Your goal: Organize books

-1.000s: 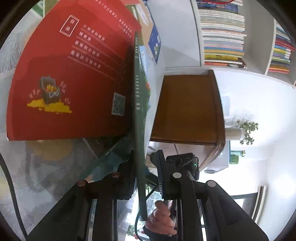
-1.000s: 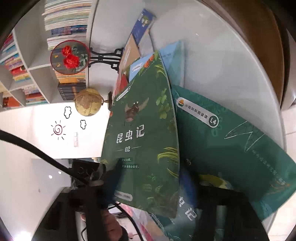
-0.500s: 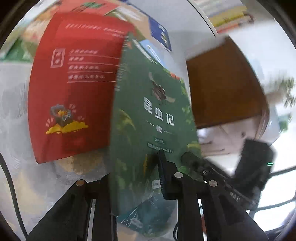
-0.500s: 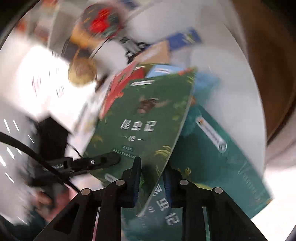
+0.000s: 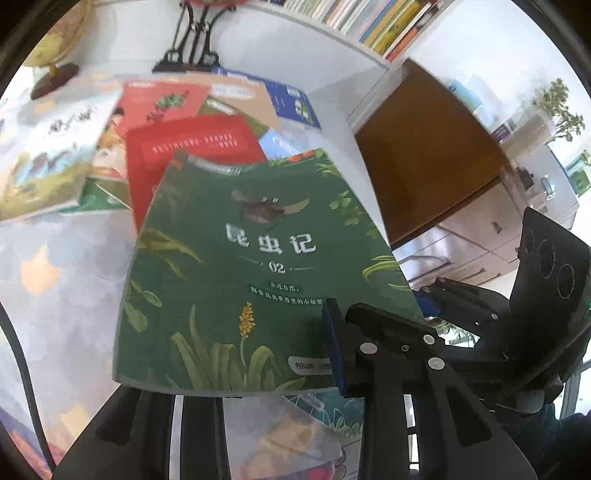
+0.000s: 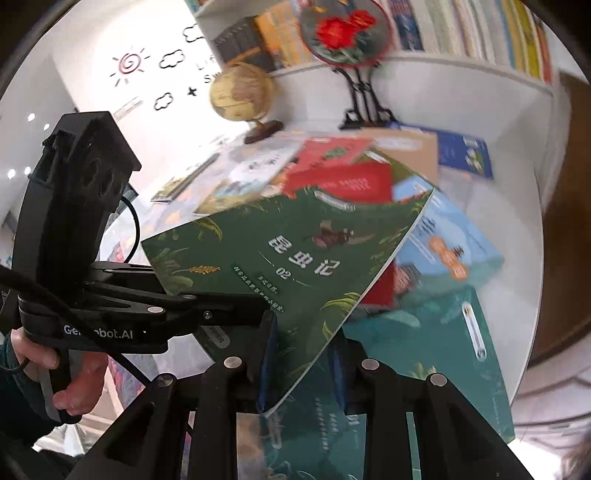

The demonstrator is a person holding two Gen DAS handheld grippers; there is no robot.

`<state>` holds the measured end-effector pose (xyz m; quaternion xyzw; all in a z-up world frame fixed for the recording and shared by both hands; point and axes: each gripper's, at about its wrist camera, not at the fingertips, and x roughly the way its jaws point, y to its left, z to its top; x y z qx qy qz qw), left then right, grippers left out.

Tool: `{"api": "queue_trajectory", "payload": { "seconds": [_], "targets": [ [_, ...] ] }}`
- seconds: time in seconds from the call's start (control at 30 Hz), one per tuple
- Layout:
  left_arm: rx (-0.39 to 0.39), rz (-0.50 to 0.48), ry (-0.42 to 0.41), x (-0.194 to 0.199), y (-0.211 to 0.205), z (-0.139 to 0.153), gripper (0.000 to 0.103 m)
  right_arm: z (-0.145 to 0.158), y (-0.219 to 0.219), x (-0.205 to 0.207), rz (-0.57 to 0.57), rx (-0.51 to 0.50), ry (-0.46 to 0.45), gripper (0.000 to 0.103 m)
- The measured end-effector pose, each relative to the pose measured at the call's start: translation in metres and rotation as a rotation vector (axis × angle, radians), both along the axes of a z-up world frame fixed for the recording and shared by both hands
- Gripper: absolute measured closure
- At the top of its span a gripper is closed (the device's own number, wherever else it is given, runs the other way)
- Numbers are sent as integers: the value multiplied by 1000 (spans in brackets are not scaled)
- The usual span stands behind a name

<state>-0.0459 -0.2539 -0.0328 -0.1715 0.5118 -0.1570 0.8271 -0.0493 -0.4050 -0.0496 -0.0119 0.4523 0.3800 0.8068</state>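
Observation:
A green insect book (image 5: pixel 258 258) hangs cover up above the white round table (image 6: pixel 509 155). My right gripper (image 6: pixel 303 354) is shut on its near corner, one blue pad over the cover and one under it, and its jaws are opening slightly. My left gripper (image 5: pixel 251 354) has the same book (image 6: pixel 295 251) between its fingers. Its jaws are opening, the right finger (image 5: pixel 334 347) rests over the cover, and the left finger is hidden beneath. In the right wrist view the left gripper (image 6: pixel 236 306) reaches the book's left edge. The right gripper (image 5: pixel 436 295) comes in at the book's right corner.
Several books lie spread on the table: a red book (image 5: pixel 192 147), a blue book (image 5: pixel 291 103), a teal book (image 6: pixel 424 332). A globe (image 6: pixel 240 92) and a fan ornament (image 6: pixel 347 33) on a black stand sit at the back. Bookshelves (image 5: pixel 388 22) and a brown cabinet (image 5: pixel 424 155) stand beyond.
Both grippers rolled and rose, so the green book went from edge-on and upright to cover up. The right gripper closed on its corner. The left jaws widened.

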Motion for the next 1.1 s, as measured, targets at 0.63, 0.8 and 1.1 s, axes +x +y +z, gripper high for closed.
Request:
{"api": "queue_trajectory", "payload": {
  "seconds": [0.63, 0.8, 1.1],
  "targets": [
    [-12, 62, -178, 21, 267, 48, 74, 73, 237, 34, 41, 9, -154, 75],
    [20, 135, -189, 29, 374, 47, 74, 66, 354, 61, 94, 60, -131, 74],
    [-36, 269, -177, 61, 528, 12, 74, 46, 518, 104, 167, 76, -76, 73]
  ]
}}
